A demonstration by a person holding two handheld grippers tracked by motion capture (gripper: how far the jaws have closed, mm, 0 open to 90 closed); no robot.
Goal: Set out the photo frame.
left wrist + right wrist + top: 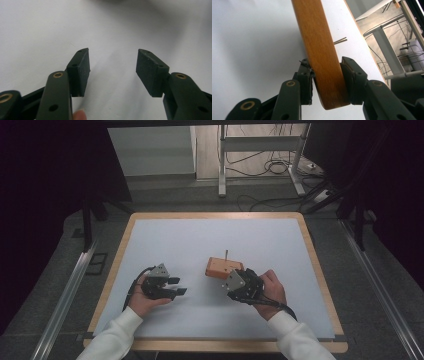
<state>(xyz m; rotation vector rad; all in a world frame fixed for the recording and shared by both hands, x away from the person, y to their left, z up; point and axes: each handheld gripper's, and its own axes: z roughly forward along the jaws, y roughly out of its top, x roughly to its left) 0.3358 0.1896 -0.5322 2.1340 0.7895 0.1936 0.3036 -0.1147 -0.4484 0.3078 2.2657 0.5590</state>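
Note:
An orange-brown wooden block (223, 267) sits a little right of the middle of the white mat (200, 240), with a thin metal pin (226, 254) standing up from it. My right gripper (225, 278) is shut on the block's near edge. In the right gripper view both pads (308, 82) press on the sides of the block (319, 37), and the pin (340, 40) pokes out beyond it. My left gripper (178, 286) lies low over the mat to the left, jaws pointing right toward the block. It is open (112, 72), with bare mat between its pads.
The mat lies on a table with a wooden rim (215, 215). Metal rails (65, 295) run along the floor on both sides. Behind the far edge are a white frame's legs (221, 165) and loose cables (270, 167).

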